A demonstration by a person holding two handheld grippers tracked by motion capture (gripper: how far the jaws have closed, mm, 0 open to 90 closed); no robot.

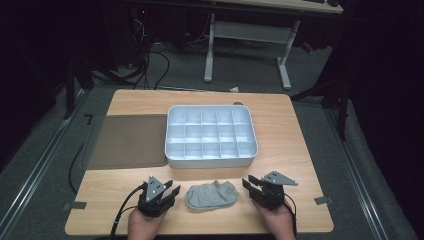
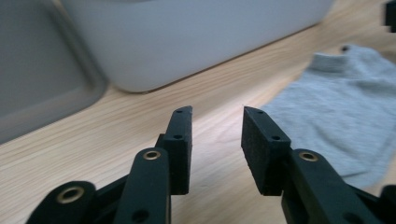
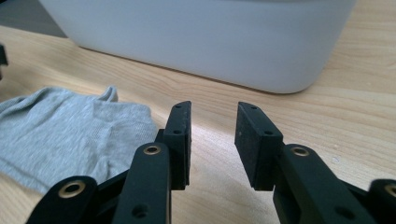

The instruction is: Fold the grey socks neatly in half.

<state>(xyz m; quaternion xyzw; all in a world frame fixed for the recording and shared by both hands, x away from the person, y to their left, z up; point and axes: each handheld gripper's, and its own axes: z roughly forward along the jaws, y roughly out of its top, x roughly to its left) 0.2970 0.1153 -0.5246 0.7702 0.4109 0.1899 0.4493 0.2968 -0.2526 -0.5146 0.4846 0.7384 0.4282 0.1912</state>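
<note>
A grey sock (image 1: 212,195) lies flat on the wooden table near its front edge, between the two grippers. My left gripper (image 1: 169,191) rests left of it, jaws open with nothing between them; in the left gripper view (image 2: 216,112) the sock (image 2: 336,112) lies to the right of the jaws. My right gripper (image 1: 251,184) sits right of the sock, also open and empty; the right gripper view (image 3: 213,106) shows the sock (image 3: 70,135) to the left. A white compartment tray (image 1: 172,152) stands just behind the sock.
A dark grey mat (image 1: 127,141) lies left of the tray (image 2: 187,42). The tray's wall (image 3: 210,42) stands close ahead of both grippers. A desk frame and cables are on the floor beyond the table (image 1: 295,150).
</note>
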